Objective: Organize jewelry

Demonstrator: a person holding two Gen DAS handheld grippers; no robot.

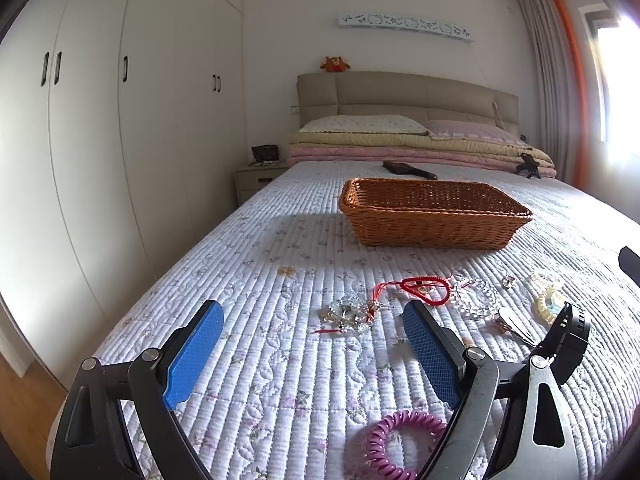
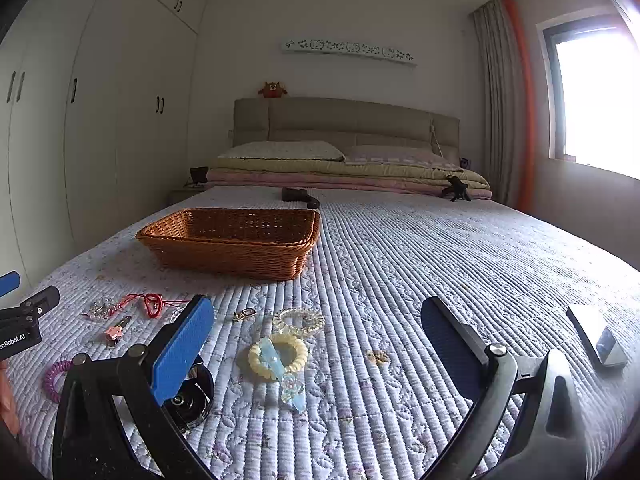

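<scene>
Jewelry lies scattered on the quilted bed. In the left wrist view: a red cord bracelet (image 1: 426, 290), a clear bead bracelet (image 1: 476, 298), a crystal charm cluster (image 1: 348, 316), a silver hair clip (image 1: 514, 326), a purple coil tie (image 1: 404, 442) and a yellow scrunchie (image 1: 550, 306). An empty wicker basket (image 1: 434, 212) stands beyond. My left gripper (image 1: 312, 326) is open and empty above the quilt. In the right wrist view my right gripper (image 2: 316, 316) is open and empty over the yellow scrunchie with a blue clip (image 2: 278, 358). The basket (image 2: 236, 242) sits ahead to the left.
A white box (image 2: 598, 336) lies at the right on the quilt. A dark hairbrush (image 1: 408, 170) lies beyond the basket. Folded blankets and pillows (image 1: 420, 144) are at the headboard. Wardrobes (image 1: 100, 140) line the left wall.
</scene>
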